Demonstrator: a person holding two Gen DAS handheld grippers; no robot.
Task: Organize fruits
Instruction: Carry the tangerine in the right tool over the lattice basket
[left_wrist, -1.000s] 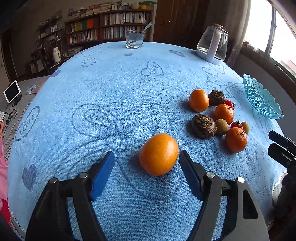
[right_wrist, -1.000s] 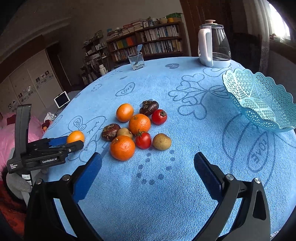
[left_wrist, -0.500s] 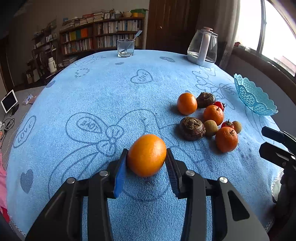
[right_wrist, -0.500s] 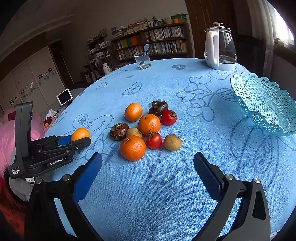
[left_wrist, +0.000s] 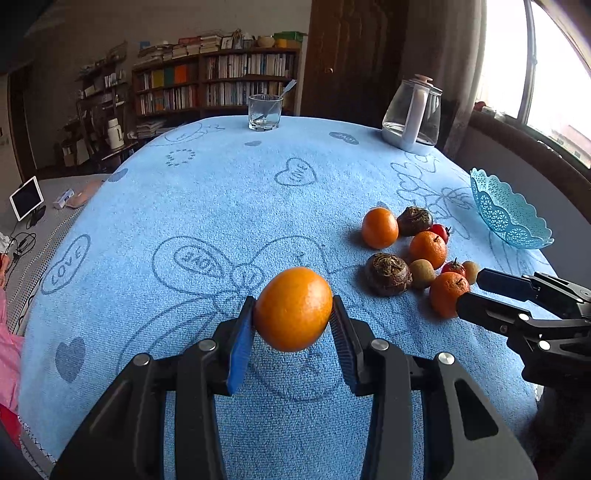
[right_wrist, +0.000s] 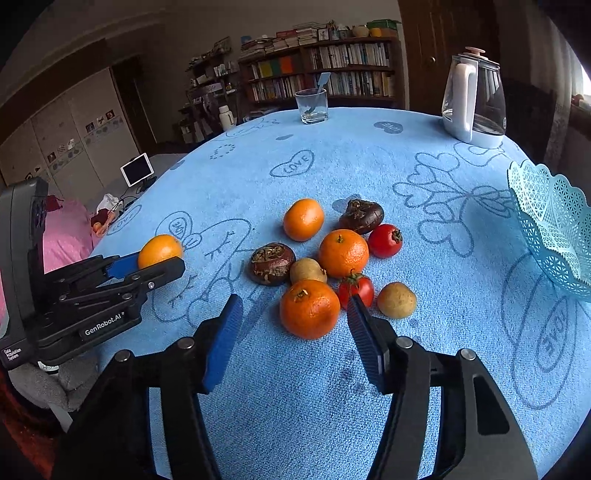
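A round table under a blue towel cloth (right_wrist: 332, 155) fills both views, and everything below is placed from the lacy blue basket (right_wrist: 554, 225) at its right edge. A glass kettle (right_wrist: 472, 99) stands behind the basket, near the far rim; a drinking glass (right_wrist: 312, 107) sits farther left of that, well apart.

Left of the basket, near mid-table, lies a tight heap of fruit: three oranges, two dark brown bulbs, two tomatoes and two small tan fruits, several touching. The nearest orange (right_wrist: 309, 308) lies between the blue pads of the right gripper (right_wrist: 293, 332), whose jaws stand wide, neither pad touching it; the gripper points level and low over the cloth.

Farthest from the basket, the left gripper (left_wrist: 293, 334) is clamped on a lone orange (left_wrist: 293, 308), pads pressing its two sides at the widest part. It seems lifted just clear of the cloth, though that is hard to tell.

An orange is likely light, firm and slightly springy, with smooth skin that could roll in the pads; gripping across the middle suits it. The tomatoes look softer and would bruise.
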